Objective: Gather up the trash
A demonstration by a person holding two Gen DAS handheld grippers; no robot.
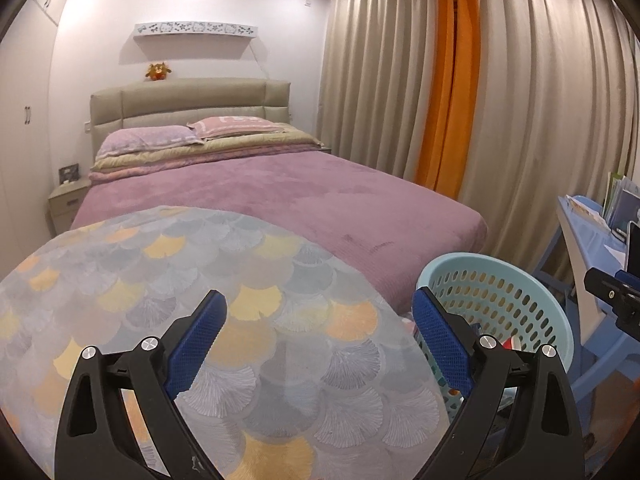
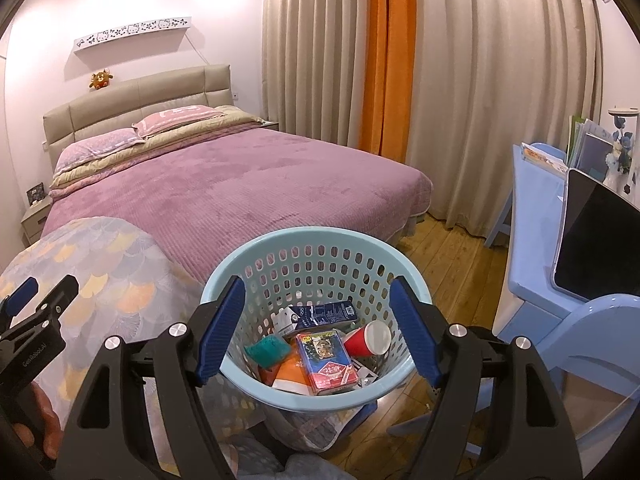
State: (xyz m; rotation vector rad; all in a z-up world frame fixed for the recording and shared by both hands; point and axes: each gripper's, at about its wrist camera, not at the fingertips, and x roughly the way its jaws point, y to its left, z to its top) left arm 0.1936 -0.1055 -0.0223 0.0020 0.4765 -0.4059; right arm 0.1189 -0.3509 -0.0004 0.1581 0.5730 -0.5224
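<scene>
While a purple-covered bed (image 2: 224, 196) fills the room beneath beige curtains (image 2: 492, 92) w/ an orange panel (image 2: 388, 60), a fan-patterned blanket (image 1: 224, 320) covers the surface at the bed's foot, nearest the cameras. Beside it on the wood floor (image 2: 452, 256) stands a light-blue perforated basket (image 2: 316, 240), between blanket and blue desk (image 2: 532, 240). Trash lies inside: blue carton (image 2: 324, 314), red-and-blue card box (image 2: 326, 360), orange-white pack (image 2: 290, 376), red cup (image 2: 366, 338) tipped on its side, teal scrap (image 2: 268, 350). Right gripper (image 2: 318, 330) hangs over the basket mouth, jaws spread wide, holding nothing. Left gripper (image 1: 318, 336) hovers above the blanket's edge, jaws likewise released & empty, its right finger (image 1: 440, 340) overlapping the basket in the left wrist view.
</scene>
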